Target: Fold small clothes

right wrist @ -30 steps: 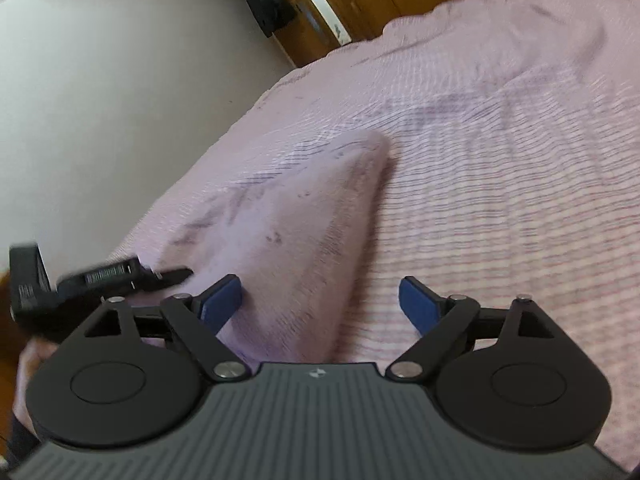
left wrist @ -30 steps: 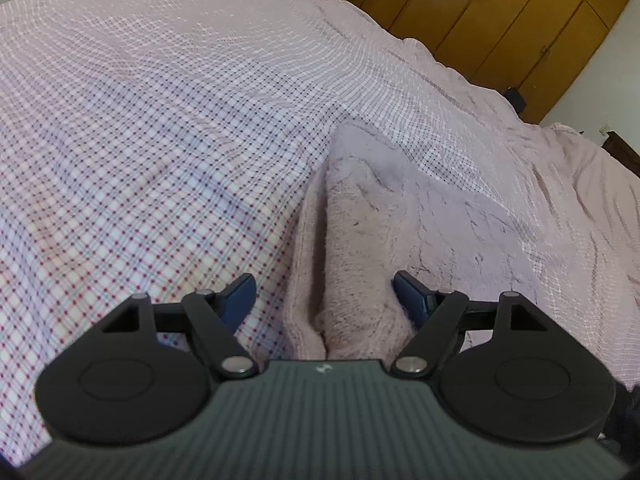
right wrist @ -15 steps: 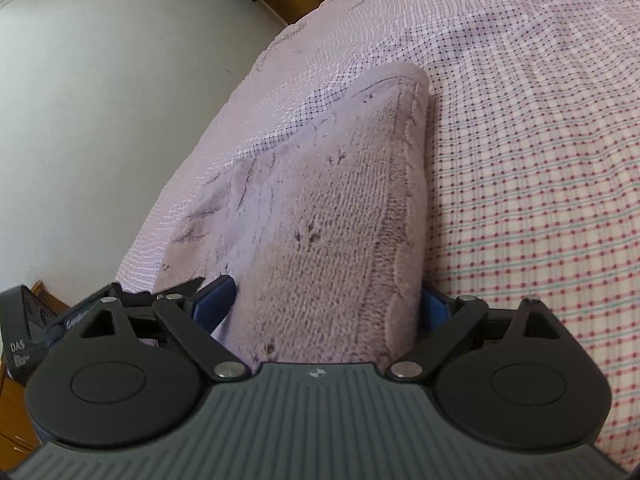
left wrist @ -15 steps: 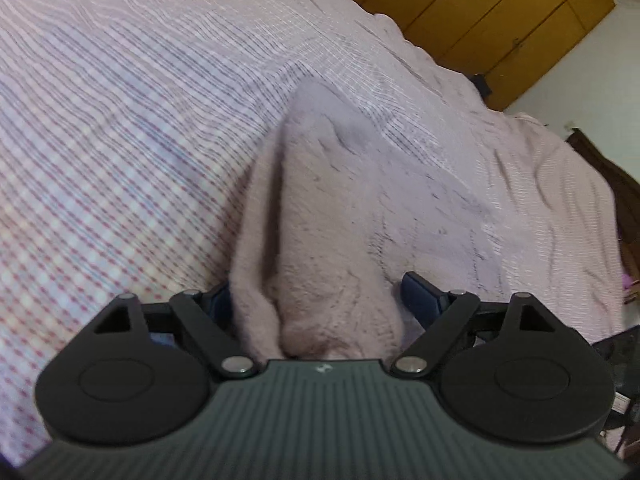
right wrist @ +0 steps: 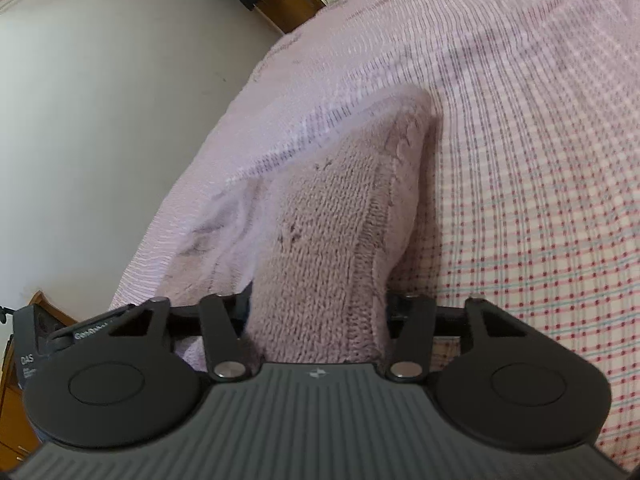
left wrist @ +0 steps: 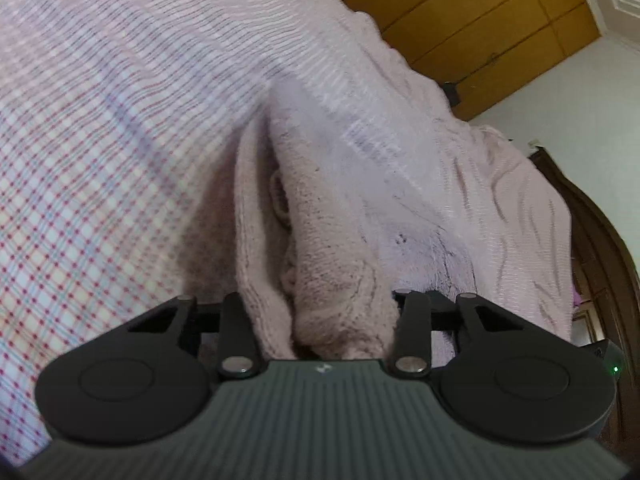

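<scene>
So far the bed (left wrist: 120, 184), under its red-and-blue checked sheet, fills both wrist views from 9 to 3 o'clock, with wooden wardrobes (left wrist: 480, 20) beyond it at 1 o'clock in the left view and a plain wall (right wrist: 100, 120) at 10 o'clock in the right view. On the sheet lies the one garment in sight, a small pink knitted garment (right wrist: 332, 240), stretching away toward 12 o'clock from both cameras; in the left view its near end already shows doubled layers. The left gripper (left wrist: 320, 312) has just been closing, and its fingers are clamped on a bunched near corner of the knit. The right gripper (right wrist: 320, 312) has likewise just been closing, its fingers pinched on the other near corner, along the ribbed edge. The work looks to be at the start of a fold: both corners are taken, but the cloth is hardly raised off the bed. Carrying the near edge over to the far one, laying it flat and letting go all remain.
</scene>
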The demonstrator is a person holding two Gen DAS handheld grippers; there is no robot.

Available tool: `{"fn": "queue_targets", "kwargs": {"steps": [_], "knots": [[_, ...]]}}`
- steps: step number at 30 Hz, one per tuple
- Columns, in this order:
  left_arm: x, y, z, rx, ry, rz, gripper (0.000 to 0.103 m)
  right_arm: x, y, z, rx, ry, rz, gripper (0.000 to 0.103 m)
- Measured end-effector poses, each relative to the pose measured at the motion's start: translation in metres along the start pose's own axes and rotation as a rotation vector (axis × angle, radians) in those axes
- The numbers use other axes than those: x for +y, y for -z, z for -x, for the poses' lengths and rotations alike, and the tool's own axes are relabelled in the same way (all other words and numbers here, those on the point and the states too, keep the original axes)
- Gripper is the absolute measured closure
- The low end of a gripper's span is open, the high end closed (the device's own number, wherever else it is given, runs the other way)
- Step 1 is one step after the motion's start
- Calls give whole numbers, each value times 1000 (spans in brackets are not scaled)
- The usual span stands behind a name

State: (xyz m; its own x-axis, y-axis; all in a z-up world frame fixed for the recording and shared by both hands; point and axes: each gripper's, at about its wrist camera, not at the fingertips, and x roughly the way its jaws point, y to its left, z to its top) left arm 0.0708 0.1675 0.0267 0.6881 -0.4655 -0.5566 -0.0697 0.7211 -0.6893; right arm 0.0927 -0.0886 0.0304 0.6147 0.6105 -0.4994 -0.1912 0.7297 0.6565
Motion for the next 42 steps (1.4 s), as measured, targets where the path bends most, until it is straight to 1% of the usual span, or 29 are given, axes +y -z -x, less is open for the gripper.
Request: {"fn": "queue_targets", "kwargs": {"steps": [3,6,9,13,16,19,22,25,26,29,31,33,36,37,39,40,42], "knots": [[-26,1,11,-7,16,-74,62,9,-7,19,-29,-16,4,51],[-45,12,23,3,50,-122,62,20,-14,44,-53,-9,21,51],[-59,25,31,30,87,-113,62,29,-14,79,-77,-11,47,51],[-83,51,47,46,114,-160,62,35,-2,129,-103,11,74,51],[-97,76,60,63,135,-186,62,33,13,167,-125,16,63,51],[-111,96,70,76,135,-237,62,25,32,200,-150,15,36,51],[-116,128,81,100,112,-281,62,10,53,223,-149,15,-2,51],[-113,151,81,138,79,-302,62,-7,77,234,-129,24,-48,50],[-111,153,78,146,65,-303,62,-13,84,236,-120,29,-64,50],[-101,173,78,169,5,-318,62,-26,105,231,-97,71,-74,50],[-96,179,72,179,-35,-330,60,-29,121,222,-83,116,-53,48],[-86,181,64,184,-64,-324,56,-30,134,213,-71,171,-22,44],[-78,186,71,178,-65,-298,52,-29,148,204,-86,226,26,38],[-79,187,74,174,-73,-301,51,-29,151,205,-97,235,42,38],[-83,190,81,156,-106,-337,44,-26,156,207,-111,255,62,34],[-87,193,86,140,-126,-370,43,-25,158,210,-116,267,68,32],[-94,200,96,109,-167,-428,35,-21,161,216,-133,293,82,27]]}}
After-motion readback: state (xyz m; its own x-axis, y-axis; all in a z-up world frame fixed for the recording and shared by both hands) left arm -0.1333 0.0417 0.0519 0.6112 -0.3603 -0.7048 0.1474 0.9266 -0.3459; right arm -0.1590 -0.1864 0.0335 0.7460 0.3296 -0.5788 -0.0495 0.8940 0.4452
